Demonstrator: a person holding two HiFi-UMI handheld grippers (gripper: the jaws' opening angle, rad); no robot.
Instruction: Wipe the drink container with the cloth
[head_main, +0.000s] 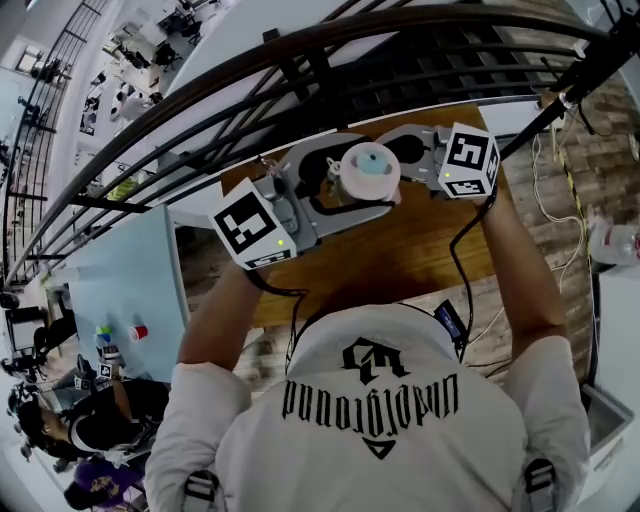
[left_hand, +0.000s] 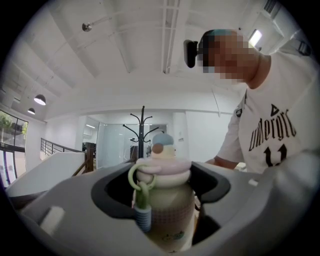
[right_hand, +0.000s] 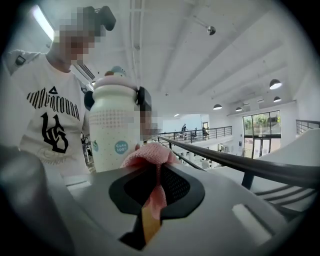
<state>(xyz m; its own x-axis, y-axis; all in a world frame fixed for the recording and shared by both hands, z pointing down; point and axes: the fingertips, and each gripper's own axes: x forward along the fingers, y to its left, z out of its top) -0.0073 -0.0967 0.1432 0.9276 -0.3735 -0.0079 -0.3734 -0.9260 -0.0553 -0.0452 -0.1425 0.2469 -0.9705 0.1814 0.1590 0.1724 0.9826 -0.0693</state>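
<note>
A person, seen from above, stands at a wooden counter (head_main: 400, 255) beside a dark railing (head_main: 300, 62), with a gripper in each hand.

On the left, the left gripper (left_hand: 161, 186) points level. Its jaws stand wide apart and clasp the drink container (head_main: 371, 168) by its body, just under the lid. The container is upright, raised above the counter between the two grippers. It has a cream body, a pink lid with a small rounded top, and a green loop strap (left_hand: 140, 192) hanging down its near side.

On the right, the right gripper (right_hand: 152, 186) tilts slightly down. Its jaws are closed on a fold of the pink cloth (right_hand: 148, 154), which bunches out past the tips. The bunch sits just beside the container's lower wall; whether it touches cannot be told.

The container looks like stiff, smooth plastic, probably light and rather slippery, so a hold around the body below the lid's shoulder seems safest. The cloth is soft and limp and should wrap to the curved wall under light pressure.
</note>
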